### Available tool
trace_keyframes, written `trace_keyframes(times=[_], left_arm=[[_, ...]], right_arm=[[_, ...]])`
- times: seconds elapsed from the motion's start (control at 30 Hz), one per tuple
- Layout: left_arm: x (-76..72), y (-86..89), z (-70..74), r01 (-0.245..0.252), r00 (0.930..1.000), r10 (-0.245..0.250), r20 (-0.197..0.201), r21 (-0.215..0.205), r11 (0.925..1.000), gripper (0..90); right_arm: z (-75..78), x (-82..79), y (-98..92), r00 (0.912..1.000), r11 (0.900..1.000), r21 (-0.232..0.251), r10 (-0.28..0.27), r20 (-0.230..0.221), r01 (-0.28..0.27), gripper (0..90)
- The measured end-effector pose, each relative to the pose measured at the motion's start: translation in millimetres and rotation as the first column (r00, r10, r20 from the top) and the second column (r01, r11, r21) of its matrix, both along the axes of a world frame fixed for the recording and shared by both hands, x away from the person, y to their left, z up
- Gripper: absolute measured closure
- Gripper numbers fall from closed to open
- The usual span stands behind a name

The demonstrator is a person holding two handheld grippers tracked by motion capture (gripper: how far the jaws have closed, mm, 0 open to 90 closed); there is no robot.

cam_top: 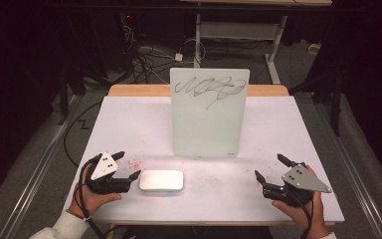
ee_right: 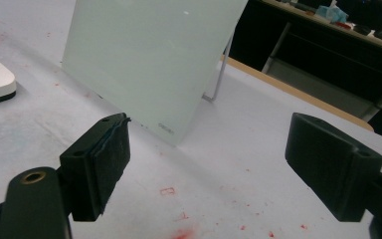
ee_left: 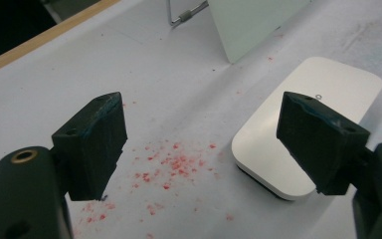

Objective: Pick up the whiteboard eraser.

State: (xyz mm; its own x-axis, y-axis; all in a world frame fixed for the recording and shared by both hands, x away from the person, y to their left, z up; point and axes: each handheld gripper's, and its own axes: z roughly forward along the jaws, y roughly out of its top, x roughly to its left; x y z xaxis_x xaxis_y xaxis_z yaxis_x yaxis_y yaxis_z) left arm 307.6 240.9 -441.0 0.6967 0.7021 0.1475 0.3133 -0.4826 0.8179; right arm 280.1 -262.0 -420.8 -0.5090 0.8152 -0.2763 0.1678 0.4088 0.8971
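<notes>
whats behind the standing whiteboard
A wire stand props the whiteboard from behind, with the table's wooden edge beyond. The board hides the table surface directly behind it.

White bench (cam_top: 129, 129) with a wooden strip along its far edge. A pale glass board (cam_top: 209, 114) stands upright near the bench's middle, propped from behind on a metal wire stand (ee_left: 186, 14); black scribbles (cam_top: 209, 88) cross its upper part. A flat white rounded-rectangular block (cam_top: 161, 180) with a dark underside lies in front of the board, toward the left. Red specks (ee_left: 171, 167) are scattered on the bench surface beside the block. Cables (cam_top: 144, 57) lie tangled on the floor beyond the bench.
</notes>
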Motion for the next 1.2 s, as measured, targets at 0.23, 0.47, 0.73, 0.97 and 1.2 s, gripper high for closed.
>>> trace_keyframes(times=[0.23,0.47,0.73,0.97,1.2], left_arm=[[-0.4,4.4,7.2,0.039,0.9981,-0.036,-0.050,0.054,0.9978,19.1],[-2.0,11.0,14.1,0.057,0.9949,-0.052,-0.087,0.062,0.9964,19.1],[-4.2,3.4,20.0,0.095,0.9907,-0.084,-0.107,0.097,0.9908,19.0],[5.5,-30.1,29.5,0.216,0.9605,-0.166,-0.223,0.225,0.9500,19.2],[27.7,-67.4,27.8,0.388,0.8997,-0.297,-0.320,0.274,0.8799,19.2]], right_arm=[[-1.6,1.0,1.4,0.9999,1.000,-0.017,0.005,-0.016,-0.005,18.6],[-5.3,5.1,6.4,0.9986,0.999,-0.030,0.026,-0.045,-0.028,18.6],[-6.1,7.3,11.3,0.9966,0.998,-0.032,0.058,-0.059,-0.060,19.9],[-8.7,8.7,14.6,0.9950,0.995,-0.056,0.077,-0.063,-0.081,20.6],[-12.7,10.2,17.8,0.9934,0.992,-0.090,0.083,-0.079,-0.090,20.3]])
